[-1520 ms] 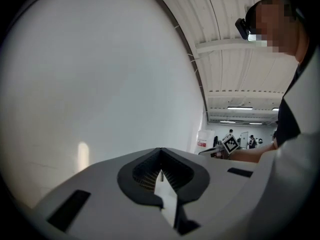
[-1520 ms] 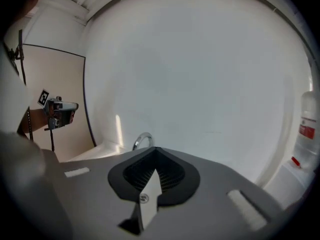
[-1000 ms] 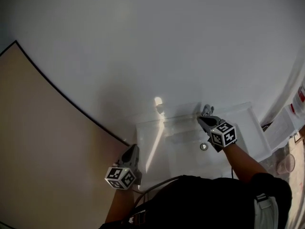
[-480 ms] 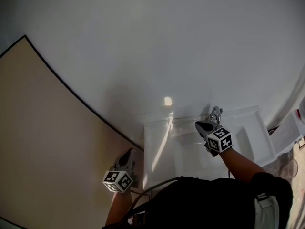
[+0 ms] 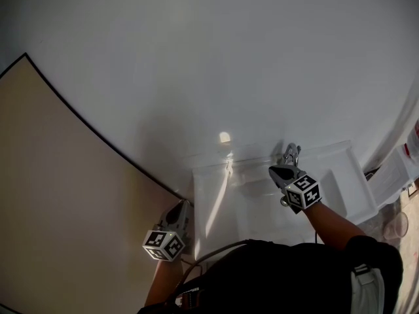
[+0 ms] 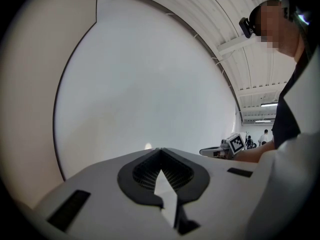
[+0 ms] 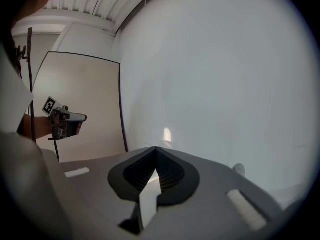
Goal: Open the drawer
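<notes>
Since the left gripper (image 5: 181,206) and right gripper (image 5: 291,153) both had jaws pressed together, empty, I judged the right should spread before gripping the drawer's handle, unseen on the white unit (image 5: 344,175) below it.

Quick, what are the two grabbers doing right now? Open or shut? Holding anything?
Left gripper: shut, nothing between its jaws.
Right gripper: shut, nothing between its jaws.
</notes>
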`<state>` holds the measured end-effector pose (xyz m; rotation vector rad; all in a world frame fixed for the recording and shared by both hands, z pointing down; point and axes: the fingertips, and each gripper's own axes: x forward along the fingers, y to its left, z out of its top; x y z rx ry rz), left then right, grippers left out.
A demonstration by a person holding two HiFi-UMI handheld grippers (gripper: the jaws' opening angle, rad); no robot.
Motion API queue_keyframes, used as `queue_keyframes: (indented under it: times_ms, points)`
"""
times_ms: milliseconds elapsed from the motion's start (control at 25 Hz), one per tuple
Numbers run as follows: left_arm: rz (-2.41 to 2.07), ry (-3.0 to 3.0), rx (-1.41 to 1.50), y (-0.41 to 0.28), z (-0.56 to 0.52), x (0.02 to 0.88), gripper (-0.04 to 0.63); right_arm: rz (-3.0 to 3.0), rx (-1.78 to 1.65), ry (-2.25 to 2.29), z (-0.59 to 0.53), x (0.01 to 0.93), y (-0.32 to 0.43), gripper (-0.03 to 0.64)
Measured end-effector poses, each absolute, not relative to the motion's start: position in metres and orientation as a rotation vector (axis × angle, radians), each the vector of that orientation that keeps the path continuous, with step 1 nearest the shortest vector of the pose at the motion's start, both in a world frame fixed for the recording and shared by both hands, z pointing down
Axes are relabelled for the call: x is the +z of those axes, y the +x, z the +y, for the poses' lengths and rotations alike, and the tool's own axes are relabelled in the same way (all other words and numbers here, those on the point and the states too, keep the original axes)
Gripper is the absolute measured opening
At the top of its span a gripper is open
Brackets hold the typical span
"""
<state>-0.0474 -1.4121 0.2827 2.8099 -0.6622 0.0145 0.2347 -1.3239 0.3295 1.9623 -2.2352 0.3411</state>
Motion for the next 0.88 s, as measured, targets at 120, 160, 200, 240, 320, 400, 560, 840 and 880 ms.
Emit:
queue_keyframes:
  times_ms: [120,160,200,240,320,400,560,840,880]
  points:
    - [-0.660,2.804,0.016,-0.048,-1.412,0.284,0.000,-2.229,0.343,1.957,-1.323,0.332,0.234,-0.002]
    - [-0.660,2.803,0.017,-0.048,-1.412,0.285,0.000,-2.227,0.344,1.955,-1.322,0.332,0.234,-0.002]
    - [-0.659,2.803,0.018,-0.048,-1.412,0.284,0.000,-2.223,0.344,1.953,-1.321,0.332,0.234,-0.002]
    - [-0.657,2.803,0.018,-0.048,-1.411,0.284,0.000,-2.220,0.344,1.952,-1.320,0.332,0.234,-0.002]
    - [-0.652,2.801,0.019,-0.048,-1.410,0.284,0.000,-2.213,0.343,1.952,-1.318,0.333,0.234,-0.002]
    - [-0.644,2.803,0.020,-0.047,-1.409,0.285,0.000,-2.209,0.341,1.954,-1.317,0.333,0.235,-0.002]
    - [-0.639,2.800,0.020,-0.044,-1.408,0.285,0.000,-2.197,0.328,1.955,-1.315,0.331,0.237,-0.002]
    - [-0.637,2.798,0.015,-0.047,-1.408,0.286,0.000,-2.174,0.317,1.953,-1.311,0.332,0.235,-0.002]
    - [-0.637,2.797,0.015,-0.047,-1.407,0.286,0.000,-2.173,0.317,1.954,-1.311,0.332,0.235,-0.002]
